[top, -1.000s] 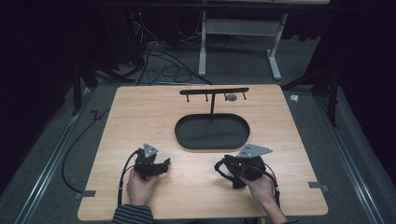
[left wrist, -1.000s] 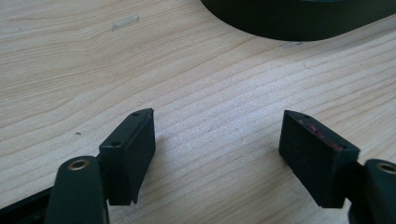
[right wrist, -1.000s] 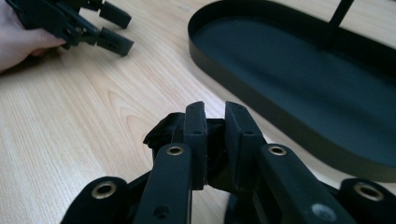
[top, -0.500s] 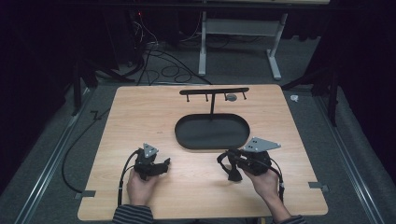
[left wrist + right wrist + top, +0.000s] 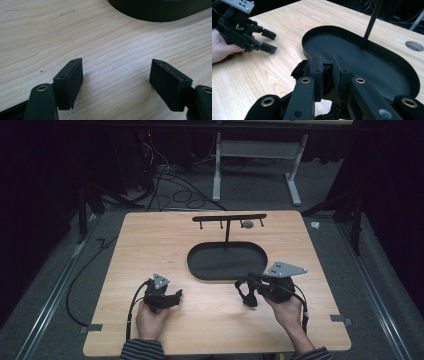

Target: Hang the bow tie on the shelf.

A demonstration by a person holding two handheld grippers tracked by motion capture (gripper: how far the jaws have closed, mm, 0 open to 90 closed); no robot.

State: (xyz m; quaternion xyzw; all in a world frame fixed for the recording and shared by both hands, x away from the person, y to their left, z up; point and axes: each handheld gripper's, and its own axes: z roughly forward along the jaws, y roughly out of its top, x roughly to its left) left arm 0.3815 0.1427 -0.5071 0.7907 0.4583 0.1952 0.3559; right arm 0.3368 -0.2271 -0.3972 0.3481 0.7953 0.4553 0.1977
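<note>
Left gripper point(image 5: 176, 296), jaws spread wide with nothing between them, rests on the wooden desk point(image 5: 150, 240) near its front edge, left of centre, in the person's left hand point(image 5: 149, 319); the left gripper view has only bare wood grain between its pads. Behind it, at mid-desk, sits a black oval tray point(image 5: 200, 270), from which a thin post rises to a hanger bar point(image 5: 229, 218) toward the back edge; a small grey ring point(image 5: 247, 224) appears to hang from it. Right of centre, the right gripper point(image 5: 327, 71) is clamped on a bunched black fabric item point(image 5: 300, 70), held just in front of the tray's near rim and seemingly clear of the wood. What the fabric is cannot be told. Judged from here, the risks are a shallow pinch letting the limp cloth slip out during a lift toward the bar, a dangling fold snagging the tray rim, or a swing knocking the slender post and tipping the stand.
</note>
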